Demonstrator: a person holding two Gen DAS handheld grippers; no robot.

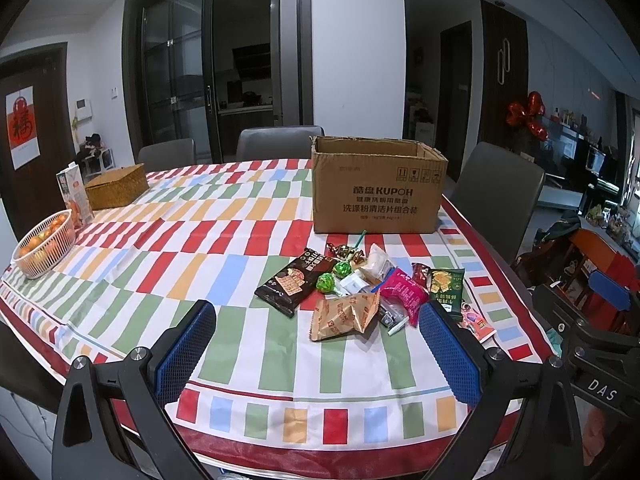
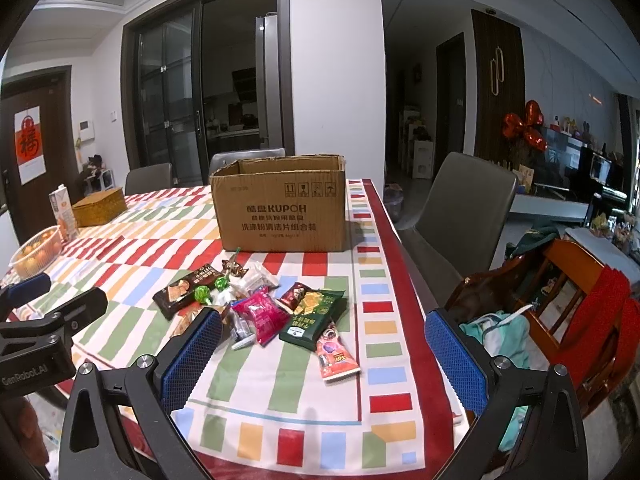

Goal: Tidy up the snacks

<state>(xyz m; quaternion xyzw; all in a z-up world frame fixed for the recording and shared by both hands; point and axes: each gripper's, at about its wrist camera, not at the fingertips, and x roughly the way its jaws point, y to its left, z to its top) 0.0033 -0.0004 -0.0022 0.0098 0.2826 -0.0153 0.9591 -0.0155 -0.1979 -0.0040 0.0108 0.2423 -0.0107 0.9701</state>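
Because every piece in the snack pile is a sealed film pouch or a wrapped sweet, the lot should handle light, crinkly and slippery, with air-filled bags that give under pressure and brittle contents that could crush. The pile lies on the worktop at about 6 o'clock from the open cardboard box, near it but not touching.

The tan paper-look packet is puffed and creased; a pinch on its flat sealed edge looks safer than one across its belly. The dark brown pouch lies flat and glossy, at 9 o'clock in the pile. Two green lollipops are round and hard on thin sticks, likely to roll. The pink bag is plump and shiny, the dark green packet flat, and the small pink sachet lies at 5 o'clock, partly under it.

The left claw is spread wide and holds nothing, its blue ribbed pads hovering above the tan packet. The right claw is equally wide and empty, above the green packet and sachet.

The box is stiff corrugated card with its flaps up. The checked tablecloth looks smooth and thin. At 10 o'clock stand a woven basket, a juice carton and a white fruit basket.
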